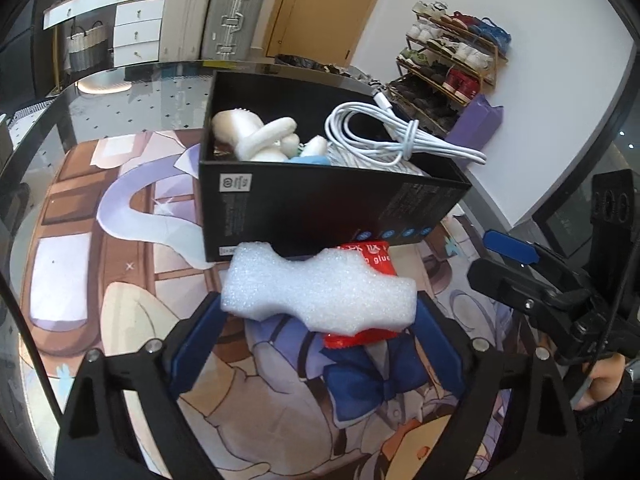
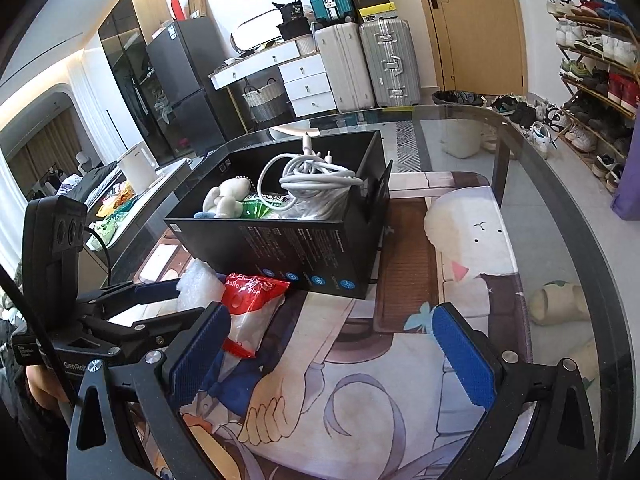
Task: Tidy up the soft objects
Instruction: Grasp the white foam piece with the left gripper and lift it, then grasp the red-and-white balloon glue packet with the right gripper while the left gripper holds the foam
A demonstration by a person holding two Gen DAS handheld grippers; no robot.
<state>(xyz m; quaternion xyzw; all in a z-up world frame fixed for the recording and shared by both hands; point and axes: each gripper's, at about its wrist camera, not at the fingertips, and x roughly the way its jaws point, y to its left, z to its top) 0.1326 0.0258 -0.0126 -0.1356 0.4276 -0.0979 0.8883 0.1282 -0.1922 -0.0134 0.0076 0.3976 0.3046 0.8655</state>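
A white foam block (image 1: 320, 292), coarse-celled and pinched to a waist in the middle, lies across the top of a glossy red packet (image 1: 362, 292) printed with white letters. Both sit on the printed cartoon mat (image 1: 132, 320) that covers the glass tabletop (image 2: 532, 160), just in front of the near wall of a matte black cardboard box (image 1: 320, 204).

The left tool (image 1: 320, 320) tilts downward with the foam block between its blue-padded fingers (image 1: 196, 348). The right end of the foam touches the right finger, while the left pad looks just clear of it, so the tool reads as wide apart around the block rather than clamped on it.

Inside the box lie a soft white plush toy (image 1: 256, 132), a loosely coiled white cable (image 1: 384, 136) whose loops hang over the rim, and a green packet (image 2: 260, 206).

The right tool (image 2: 332, 344) angles down over the bare mat beside the red packet, its ribbed blue pads spread wide with nothing between them. A hand (image 1: 600, 384) grips its black frame.
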